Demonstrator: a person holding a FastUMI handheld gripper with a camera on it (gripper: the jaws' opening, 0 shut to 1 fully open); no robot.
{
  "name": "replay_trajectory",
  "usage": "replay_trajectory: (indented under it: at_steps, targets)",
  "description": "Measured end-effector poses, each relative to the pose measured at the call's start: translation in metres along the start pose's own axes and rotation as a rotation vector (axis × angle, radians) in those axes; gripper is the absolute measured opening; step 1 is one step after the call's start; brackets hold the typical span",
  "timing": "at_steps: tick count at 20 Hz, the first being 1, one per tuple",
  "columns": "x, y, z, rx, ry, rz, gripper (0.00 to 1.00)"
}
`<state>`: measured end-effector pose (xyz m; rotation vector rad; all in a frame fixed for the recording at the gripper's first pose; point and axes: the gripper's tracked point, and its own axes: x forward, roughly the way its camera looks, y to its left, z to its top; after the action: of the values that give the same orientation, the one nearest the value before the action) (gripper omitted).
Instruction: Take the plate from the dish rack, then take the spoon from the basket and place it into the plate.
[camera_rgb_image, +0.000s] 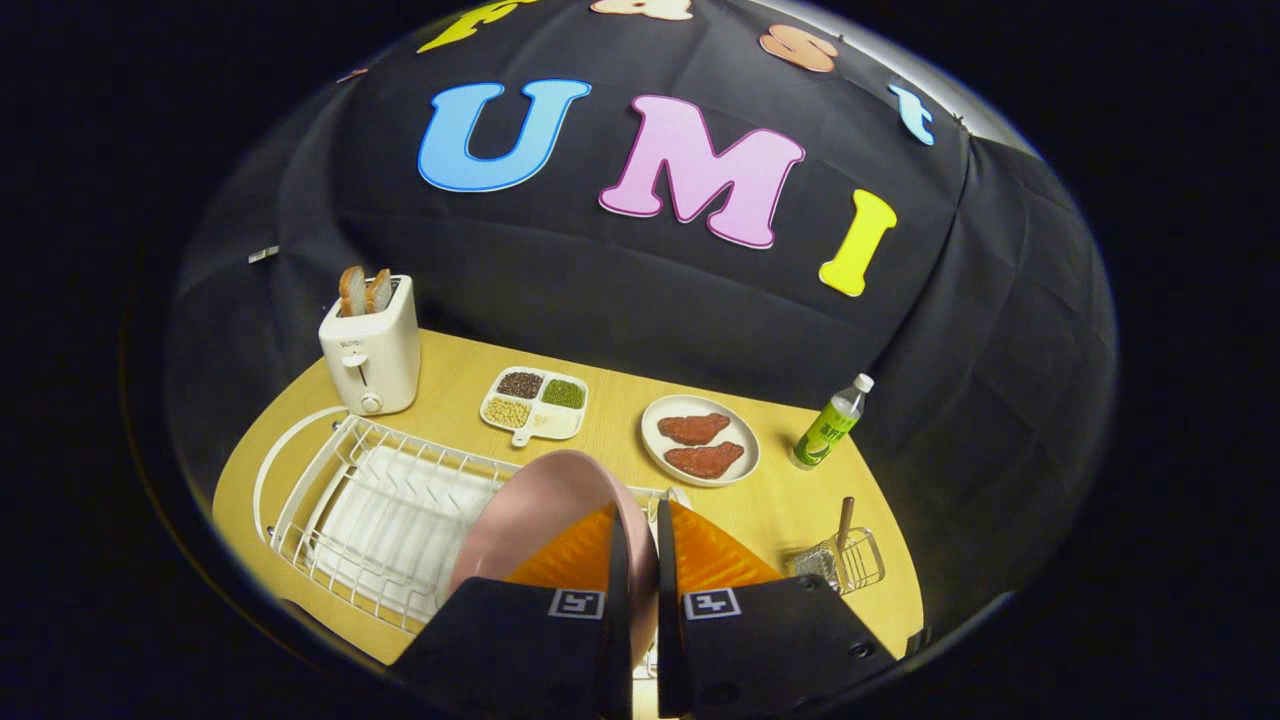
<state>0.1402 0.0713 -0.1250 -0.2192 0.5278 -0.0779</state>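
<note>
The fingers (612, 560) hide the plate's (530, 520) near right part. The spoon's (845, 522) bowl is sunk in the basket (850, 565), too small to tell.

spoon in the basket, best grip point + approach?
Grip the spoon by its handle, coming from above: it stands nearly upright, clear of the wire basket, bowl end buried inside. The claw is shut on the pink plate, so set that down first.
</note>
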Motion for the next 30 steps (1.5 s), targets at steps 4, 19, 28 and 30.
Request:
replay_trajectory:
  at_steps: [4,19,28,30]
  targets:
    - [-0.020,-0.020,-0.009,0.114,0.021,0.090,0.14]
    - [-0.115,-0.152,-0.152,0.377,0.177,0.264,0.14]
    - [-0.055,-0.144,-0.248,0.291,0.268,0.444,0.16]
    - [-0.047,-0.146,-0.254,0.262,0.266,0.475,0.15]
